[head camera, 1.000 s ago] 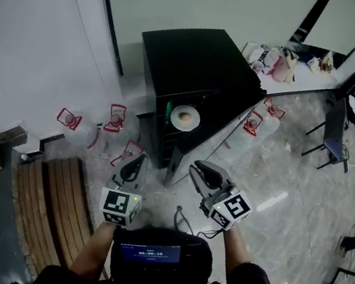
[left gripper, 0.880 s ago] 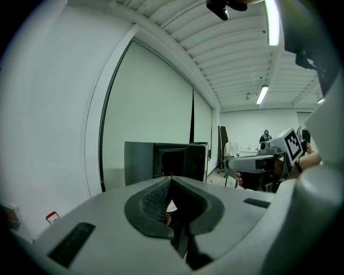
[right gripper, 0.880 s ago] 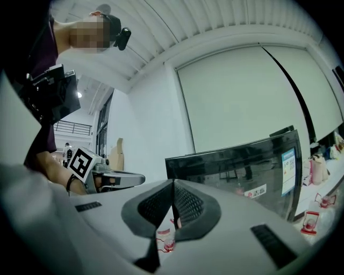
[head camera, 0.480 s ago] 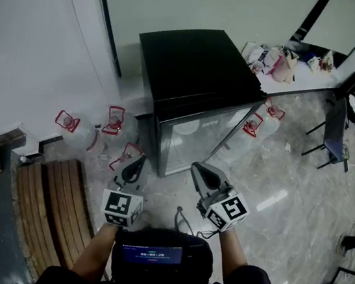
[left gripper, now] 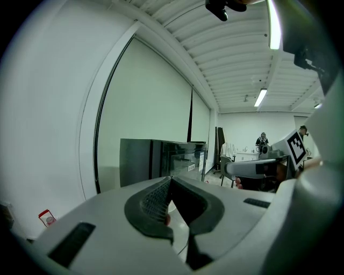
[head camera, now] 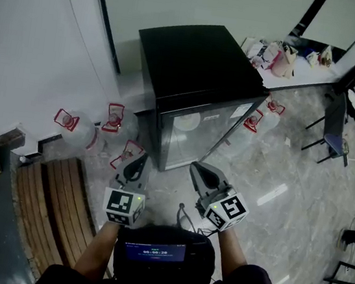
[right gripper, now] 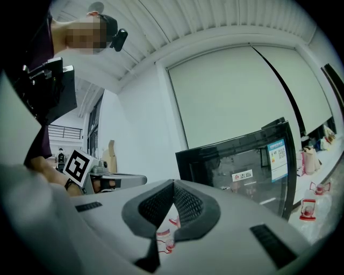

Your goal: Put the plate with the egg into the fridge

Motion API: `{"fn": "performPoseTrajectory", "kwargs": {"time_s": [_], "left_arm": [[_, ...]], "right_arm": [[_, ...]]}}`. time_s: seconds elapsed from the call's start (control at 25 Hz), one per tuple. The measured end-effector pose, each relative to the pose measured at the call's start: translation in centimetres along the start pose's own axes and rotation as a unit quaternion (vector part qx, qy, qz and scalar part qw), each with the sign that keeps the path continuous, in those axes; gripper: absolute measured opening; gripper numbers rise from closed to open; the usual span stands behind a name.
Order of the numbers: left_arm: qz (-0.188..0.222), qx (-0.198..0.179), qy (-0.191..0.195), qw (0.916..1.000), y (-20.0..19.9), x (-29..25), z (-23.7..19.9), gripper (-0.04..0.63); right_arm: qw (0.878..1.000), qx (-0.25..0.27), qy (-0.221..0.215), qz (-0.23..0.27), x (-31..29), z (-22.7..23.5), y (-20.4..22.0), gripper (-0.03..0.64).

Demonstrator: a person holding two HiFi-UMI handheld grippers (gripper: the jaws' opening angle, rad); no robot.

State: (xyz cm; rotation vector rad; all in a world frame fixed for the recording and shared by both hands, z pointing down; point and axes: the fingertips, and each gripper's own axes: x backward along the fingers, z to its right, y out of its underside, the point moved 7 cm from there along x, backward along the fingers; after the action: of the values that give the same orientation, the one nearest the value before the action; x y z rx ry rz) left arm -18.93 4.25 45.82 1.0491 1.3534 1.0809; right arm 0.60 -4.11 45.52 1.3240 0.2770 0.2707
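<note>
Glass in the closed door [head camera: 203, 135] of the black fridge [head camera: 199, 59] lets me see the pale round plate [head camera: 187, 121] inside, behind the upper left part of the pane. The egg is too small and dim to make out through it. My left hand-held gripper [head camera: 140, 159] has its jaws pressed together with nothing between them, and my right hand-held gripper [head camera: 195, 168] is closed and empty in the same way. Both hang over the floor just in front of the fridge, clear of the door and pointing toward it, left opposite the fridge's left front corner and right opposite the lower part of the pane. In the right gripper view the door's glass with its stickers fills the space beyond the closed tips, and in the left gripper view the fridge stands farther off behind them. Water jugs [head camera: 68, 124] with red handles stand on the floor by the fridge's left side, and two more [head camera: 256, 121] stand by its right side. A wooden bench [head camera: 51, 199] lies along the floor at my left. A white surface [head camera: 298, 77] behind the fridge to the right carries bags, with a dark chair [head camera: 334, 127] near its front edge.
</note>
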Motion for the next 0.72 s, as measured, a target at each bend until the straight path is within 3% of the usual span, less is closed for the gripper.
{"fn": "performPoseTrajectory", "kwargs": {"time_s": [0.2, 0.44, 0.72], "left_arm": [[0.004, 0.003, 0.009, 1.0000, 0.0, 0.4, -0.7, 0.008], [-0.006, 0.014, 0.023, 0.9996, -0.2, 0.9, -0.4, 0.008], [-0.003, 0.013, 0.039, 0.9992, 0.3, 1.7, -0.8, 0.008]], "right_arm": [[0.999, -0.030, 0.012, 0.018, 0.1, -0.9, -0.5, 0.006], [0.992, -0.109, 0.042, 0.045, 0.9, -1.5, 0.0, 0.008], [0.989, -0.126, 0.057, 0.048, 0.8, -3.0, 0.4, 0.007]]}}
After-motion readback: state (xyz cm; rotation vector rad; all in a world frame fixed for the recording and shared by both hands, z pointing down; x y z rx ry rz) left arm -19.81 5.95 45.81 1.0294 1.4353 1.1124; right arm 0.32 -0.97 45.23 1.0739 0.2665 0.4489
